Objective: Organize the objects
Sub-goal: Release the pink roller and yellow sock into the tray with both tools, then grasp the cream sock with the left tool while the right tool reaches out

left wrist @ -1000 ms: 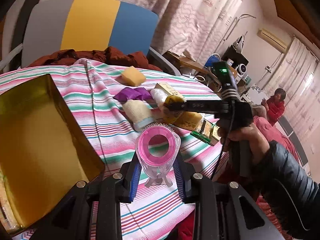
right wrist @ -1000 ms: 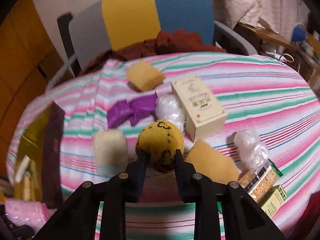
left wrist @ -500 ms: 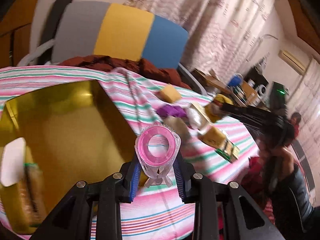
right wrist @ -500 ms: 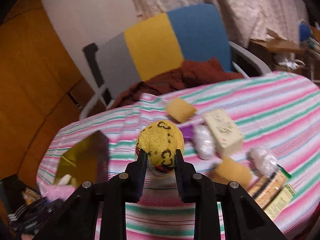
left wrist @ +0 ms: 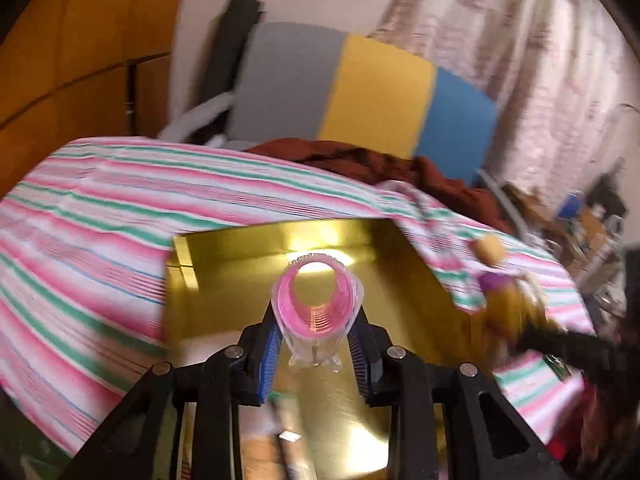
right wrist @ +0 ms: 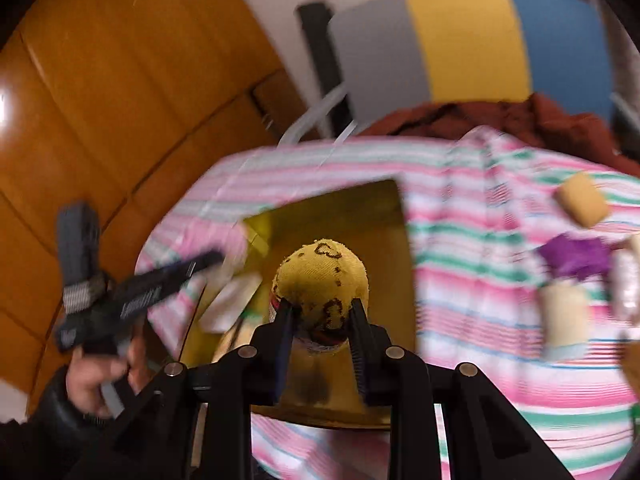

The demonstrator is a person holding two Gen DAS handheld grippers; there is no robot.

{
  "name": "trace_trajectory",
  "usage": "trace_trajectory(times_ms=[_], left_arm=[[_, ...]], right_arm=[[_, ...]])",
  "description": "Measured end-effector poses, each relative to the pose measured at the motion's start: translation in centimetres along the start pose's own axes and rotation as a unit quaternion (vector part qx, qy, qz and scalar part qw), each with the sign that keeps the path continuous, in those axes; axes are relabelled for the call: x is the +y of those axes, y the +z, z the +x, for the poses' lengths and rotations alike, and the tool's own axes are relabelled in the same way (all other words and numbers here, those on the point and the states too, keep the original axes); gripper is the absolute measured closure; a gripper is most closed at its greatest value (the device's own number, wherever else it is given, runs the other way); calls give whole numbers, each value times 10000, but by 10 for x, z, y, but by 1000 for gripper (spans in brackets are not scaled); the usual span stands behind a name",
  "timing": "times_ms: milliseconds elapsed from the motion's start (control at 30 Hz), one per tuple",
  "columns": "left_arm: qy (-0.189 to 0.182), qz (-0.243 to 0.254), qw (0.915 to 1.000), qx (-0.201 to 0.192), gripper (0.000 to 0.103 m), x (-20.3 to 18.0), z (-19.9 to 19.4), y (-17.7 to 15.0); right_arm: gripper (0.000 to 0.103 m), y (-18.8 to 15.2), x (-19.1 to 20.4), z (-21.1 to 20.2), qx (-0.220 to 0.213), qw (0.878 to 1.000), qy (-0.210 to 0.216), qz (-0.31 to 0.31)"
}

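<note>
The left tool [left wrist: 318,354] is clamping a pink roller [left wrist: 317,307] by its sides, its open end facing forward, and is holding it over the gold box [left wrist: 404,264] on the striped table [left wrist: 100,208]. The right tool [right wrist: 322,336] is clamping a yellow sock ball [right wrist: 320,284] near its lower half and is hovering above the same box, toward its near edge. Both views are blurring with motion, so fine contact detail is hard to read.

The roller is looking light and hollow, with a thin bristled shell that could flex or pop free under a hard squeeze; gripping across its middle, as it is now, seems the safest hold. The sock ball is looking soft and springy, so it is giving under the pads and should tolerate a drop into the box; a hold across its widest part would keep it from squirting out.

Some flat packets [right wrist: 230,308] are already lying in the box. A sponge [right wrist: 582,200], a purple cloth [right wrist: 576,256] and a cream roll [right wrist: 564,320] are waiting on the table, well apart from the box.
</note>
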State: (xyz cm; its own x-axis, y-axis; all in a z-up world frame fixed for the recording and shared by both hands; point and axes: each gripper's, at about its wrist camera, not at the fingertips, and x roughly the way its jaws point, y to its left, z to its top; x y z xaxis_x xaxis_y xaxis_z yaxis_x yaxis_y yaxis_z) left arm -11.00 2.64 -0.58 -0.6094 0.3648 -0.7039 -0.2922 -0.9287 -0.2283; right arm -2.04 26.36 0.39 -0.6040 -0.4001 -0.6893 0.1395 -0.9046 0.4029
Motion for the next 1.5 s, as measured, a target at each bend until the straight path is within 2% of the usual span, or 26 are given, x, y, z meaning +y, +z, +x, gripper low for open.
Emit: trace_trajectory(times_ms=[100, 267, 367, 667, 1033, 1200, 1500], left_arm=[[314, -367, 9988, -21, 57, 23, 1, 4], [481, -539, 9970, -270, 56, 36, -15, -4], [480, -585, 9965, -367, 56, 32, -25, -16], [437, -532, 9973, -239, 56, 8, -35, -49], [610, -173, 9974, -341, 56, -13, -51, -55], [558, 103, 9978, -349, 56, -30, -56, -59], [313, 393, 9985, -233, 56, -53, -52, -64]], right_arm=[[67, -11, 23, 29, 361, 9989, 283, -90], [56, -25, 47, 47, 628, 9961, 515, -358], [51, -31, 49, 47, 639, 9961, 458, -404], [38, -35, 51, 41, 399, 9977, -160, -524], [21, -32, 46, 11, -215, 9919, -1078, -634], [13, -36, 41, 3, -337, 9886, -1326, -635], [9, -40, 18, -16, -481, 9852, -1590, -427]])
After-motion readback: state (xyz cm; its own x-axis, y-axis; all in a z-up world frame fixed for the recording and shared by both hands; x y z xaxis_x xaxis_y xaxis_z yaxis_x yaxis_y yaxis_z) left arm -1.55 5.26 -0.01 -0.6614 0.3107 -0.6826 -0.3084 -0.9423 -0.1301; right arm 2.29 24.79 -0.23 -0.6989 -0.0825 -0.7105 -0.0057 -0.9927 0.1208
